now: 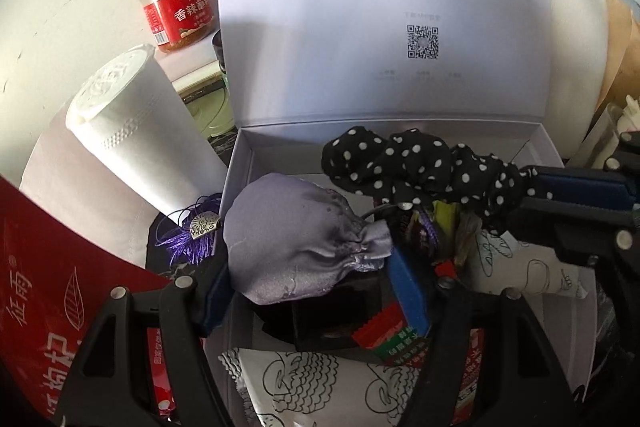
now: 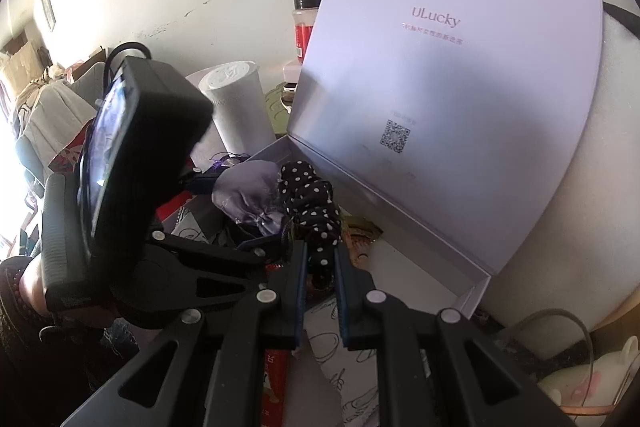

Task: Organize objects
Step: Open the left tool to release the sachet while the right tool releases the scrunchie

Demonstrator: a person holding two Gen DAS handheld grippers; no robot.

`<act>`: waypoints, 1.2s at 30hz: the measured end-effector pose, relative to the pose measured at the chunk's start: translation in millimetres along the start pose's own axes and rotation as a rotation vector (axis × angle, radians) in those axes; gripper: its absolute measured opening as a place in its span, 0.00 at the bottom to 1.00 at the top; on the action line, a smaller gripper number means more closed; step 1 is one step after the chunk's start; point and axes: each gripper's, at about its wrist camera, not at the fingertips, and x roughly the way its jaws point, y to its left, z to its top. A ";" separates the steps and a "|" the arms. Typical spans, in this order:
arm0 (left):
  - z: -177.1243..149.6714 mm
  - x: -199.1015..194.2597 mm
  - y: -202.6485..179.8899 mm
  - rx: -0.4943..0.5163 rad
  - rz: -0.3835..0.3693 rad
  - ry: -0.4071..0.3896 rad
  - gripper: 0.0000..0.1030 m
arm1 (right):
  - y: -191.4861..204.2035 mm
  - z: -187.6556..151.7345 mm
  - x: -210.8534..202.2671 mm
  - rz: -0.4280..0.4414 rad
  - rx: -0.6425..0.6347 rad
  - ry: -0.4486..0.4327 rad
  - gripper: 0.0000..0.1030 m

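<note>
**Two claws, two soft items over a crowded white box**

The left claw (image 1: 308, 267) stands part open, its blue pads pressed on either side of a lilac satin pouch (image 1: 296, 239), holding it above the near left part of the open white box (image 1: 536, 143). The right claw (image 2: 321, 267) is clamped nearly shut on a black polka-dot scrunchie (image 2: 310, 203), which hangs over the middle of the box, touching the pouch.

The box is already cluttered beneath them: white packets with line drawings (image 1: 316, 383), a red and green sachet (image 1: 388, 337), a dark block and small wrappers fill the floor, leaving bare bottom mainly toward the far right corner. The upright lid (image 2: 460, 99), printed with a QR code, walls off the far side.

Just outside the box's left wall lie a purple tassel with a metal charm (image 1: 196, 227) and a leaning roll of white tissue (image 1: 132, 131). A red-labelled jar (image 1: 172, 3) stands behind, near the lid's left edge, and a red bag (image 1: 44, 291) sits at the near left.
</note>
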 end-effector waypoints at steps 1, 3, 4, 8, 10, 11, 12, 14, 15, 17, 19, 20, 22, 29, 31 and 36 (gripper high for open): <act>0.0 -0.9 0.8 -0.005 -0.005 -0.002 0.65 | 0.2 -0.4 0.8 0.000 -0.002 0.004 0.12; -0.5 -4.5 3.5 -0.025 -0.024 -0.007 0.65 | 0.0 -1.6 -0.2 0.004 0.004 0.004 0.12; 0.0 -5.7 7.0 -0.031 -0.029 -0.008 0.65 | -0.1 -2.5 -1.5 0.008 0.004 0.005 0.12; 2.3 -17.6 6.6 -0.032 -0.045 -0.030 0.67 | 3.3 -4.9 -2.7 0.016 -0.014 0.017 0.12; 5.1 -22.8 7.9 -0.024 -0.044 -0.035 0.68 | 3.6 -5.3 -3.7 0.017 -0.013 0.017 0.13; 6.8 -26.7 10.8 -0.019 -0.043 -0.036 0.68 | 4.1 -4.6 -3.4 0.014 -0.012 0.018 0.13; 7.0 -29.5 10.7 -0.019 -0.038 -0.038 0.68 | 4.4 -4.7 -3.6 0.013 -0.012 0.018 0.13; 6.4 -36.6 9.8 -0.020 -0.030 -0.043 0.69 | 5.7 -4.8 -3.9 0.010 -0.012 0.018 0.13; 6.3 -40.4 10.4 -0.019 -0.024 -0.048 0.69 | 6.1 -4.9 -3.8 0.010 -0.011 0.019 0.13; 1.6 -50.6 6.0 -0.014 -0.004 -0.059 0.71 | 7.0 -7.4 -3.6 0.024 0.002 0.018 0.13; -0.7 -66.1 2.1 0.003 0.023 -0.076 0.75 | 6.8 -11.1 -4.1 0.038 0.014 0.020 0.13; -0.9 -69.0 1.5 0.006 0.029 -0.083 0.75 | 6.9 -11.9 -5.1 0.042 0.013 0.016 0.13; -3.7 -76.3 2.8 -0.003 0.031 -0.100 0.75 | 7.6 -13.1 -9.2 0.037 0.009 0.013 0.13; -6.8 -88.2 3.7 -0.024 0.011 -0.105 0.76 | 16.3 -14.7 -15.4 -0.013 -0.026 0.020 0.26; -7.0 -89.8 3.1 -0.016 0.024 -0.116 0.79 | 18.2 -14.8 -17.6 -0.047 -0.028 0.008 0.46; -8.2 -90.9 10.1 -0.016 0.066 -0.114 0.84 | 17.3 -13.1 -25.5 -0.080 -0.005 -0.035 0.56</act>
